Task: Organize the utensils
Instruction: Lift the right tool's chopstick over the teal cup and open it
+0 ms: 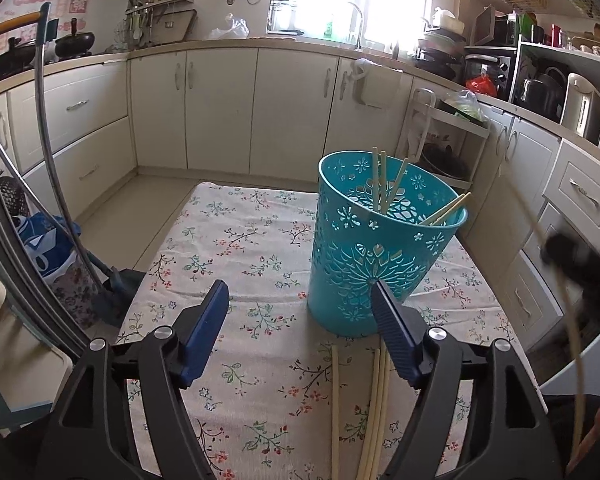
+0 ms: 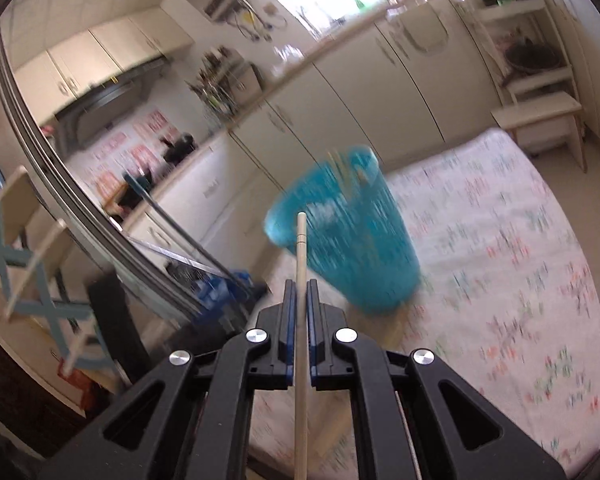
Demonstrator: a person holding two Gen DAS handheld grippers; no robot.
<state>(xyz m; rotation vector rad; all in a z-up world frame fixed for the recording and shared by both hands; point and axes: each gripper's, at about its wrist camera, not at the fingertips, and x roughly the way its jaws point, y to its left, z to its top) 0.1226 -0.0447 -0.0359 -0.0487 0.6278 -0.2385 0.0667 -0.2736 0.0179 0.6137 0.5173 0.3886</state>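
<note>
A teal perforated basket (image 1: 380,248) stands upright on the floral tablecloth (image 1: 239,248) with several chopsticks (image 1: 384,184) leaning inside. Several loose chopsticks (image 1: 374,396) lie on the cloth in front of it. My left gripper (image 1: 300,300) is open and empty, low over the cloth, its right finger just in front of the basket's base. My right gripper (image 2: 300,284) is shut on a single chopstick (image 2: 300,240) that points at the blurred basket (image 2: 352,232). The right gripper shows blurred at the right edge of the left wrist view (image 1: 572,256).
Cream kitchen cabinets (image 1: 219,100) and a counter ring the room. A white rack (image 1: 444,136) stands behind the table. A broom and dustpan (image 1: 111,284) lean at the table's left. A white stool (image 2: 540,124) sits beyond the table's far end.
</note>
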